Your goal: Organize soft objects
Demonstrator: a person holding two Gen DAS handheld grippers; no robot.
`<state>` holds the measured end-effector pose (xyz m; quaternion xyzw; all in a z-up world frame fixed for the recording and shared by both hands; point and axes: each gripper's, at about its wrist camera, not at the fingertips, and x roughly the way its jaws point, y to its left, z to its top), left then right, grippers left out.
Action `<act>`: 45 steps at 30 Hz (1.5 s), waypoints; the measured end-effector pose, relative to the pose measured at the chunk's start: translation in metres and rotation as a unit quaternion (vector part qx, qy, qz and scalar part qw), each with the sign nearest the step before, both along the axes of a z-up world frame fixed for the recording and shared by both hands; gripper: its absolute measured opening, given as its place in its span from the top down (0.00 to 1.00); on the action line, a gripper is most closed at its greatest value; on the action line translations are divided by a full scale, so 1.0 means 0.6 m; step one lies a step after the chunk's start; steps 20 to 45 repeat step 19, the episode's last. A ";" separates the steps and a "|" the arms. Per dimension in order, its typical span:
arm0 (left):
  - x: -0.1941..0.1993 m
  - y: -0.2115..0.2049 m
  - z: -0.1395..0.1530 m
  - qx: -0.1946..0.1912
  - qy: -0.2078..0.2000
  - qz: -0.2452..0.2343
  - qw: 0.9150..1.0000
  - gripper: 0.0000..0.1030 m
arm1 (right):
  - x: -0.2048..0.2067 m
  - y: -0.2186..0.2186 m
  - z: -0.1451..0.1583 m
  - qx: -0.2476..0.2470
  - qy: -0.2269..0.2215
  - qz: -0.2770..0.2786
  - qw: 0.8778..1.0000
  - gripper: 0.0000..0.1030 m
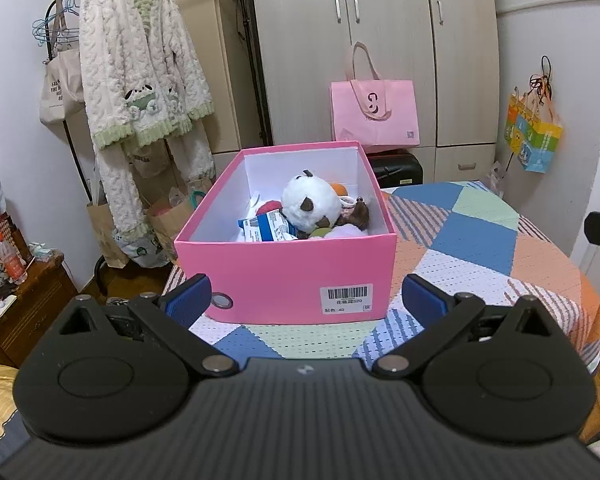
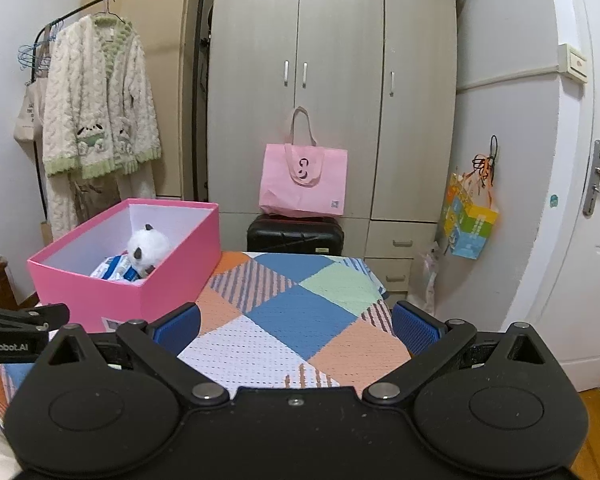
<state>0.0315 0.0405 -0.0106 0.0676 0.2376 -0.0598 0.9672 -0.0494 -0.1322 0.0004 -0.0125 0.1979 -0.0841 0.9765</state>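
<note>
One pink box [image 1: 284,268] sits on the patchwork cloth [image 1: 472,248], with one white plush toy [image 1: 310,204] and one blue-and-white packet [image 1: 266,230] countable inside, other soft bits too buried to count, and one pink tote bag [image 1: 374,114] behind.

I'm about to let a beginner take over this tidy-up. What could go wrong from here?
The pink box sits near the table's left edge, so a push could tip it off. The white plush toy lies on top of the pile inside and might tumble out if jostled.
</note>
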 end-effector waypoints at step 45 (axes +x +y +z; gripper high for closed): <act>0.004 0.008 0.004 -0.010 0.006 0.003 1.000 0.00 | 0.006 -0.011 -0.009 0.007 0.009 -0.011 1.000 0.00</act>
